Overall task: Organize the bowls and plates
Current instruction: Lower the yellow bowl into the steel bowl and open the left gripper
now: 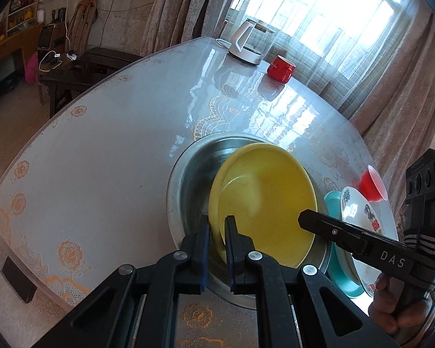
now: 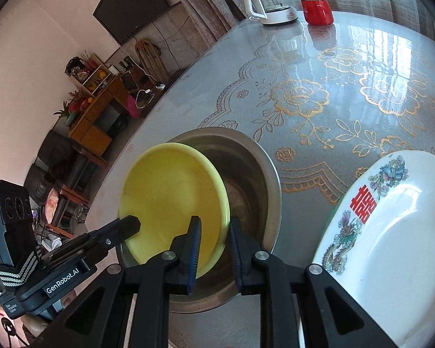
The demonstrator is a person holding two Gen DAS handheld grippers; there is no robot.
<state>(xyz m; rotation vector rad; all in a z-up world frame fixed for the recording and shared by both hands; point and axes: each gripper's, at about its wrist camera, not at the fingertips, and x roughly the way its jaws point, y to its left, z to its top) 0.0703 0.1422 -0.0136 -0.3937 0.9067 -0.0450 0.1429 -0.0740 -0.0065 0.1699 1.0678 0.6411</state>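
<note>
A yellow plate (image 1: 264,200) is tilted over a steel basin (image 1: 188,179) on the table. My left gripper (image 1: 217,229) is shut on the plate's near rim. My right gripper (image 2: 214,232) straddles the plate's opposite rim (image 2: 171,197), its jaws partly open around it; the steel basin (image 2: 246,179) lies under it. In the left wrist view the right gripper's fingers (image 1: 319,221) reach in from the right. A white patterned plate (image 2: 391,232) rests on a teal plate (image 1: 333,206) at the right.
A red cup (image 1: 280,69) and a white kettle (image 1: 246,43) stand at the table's far side. Another red cup (image 1: 372,184) sits beside the white plate (image 1: 359,211). The table has a glossy floral cover (image 2: 333,101). Furniture stands beyond the left edge.
</note>
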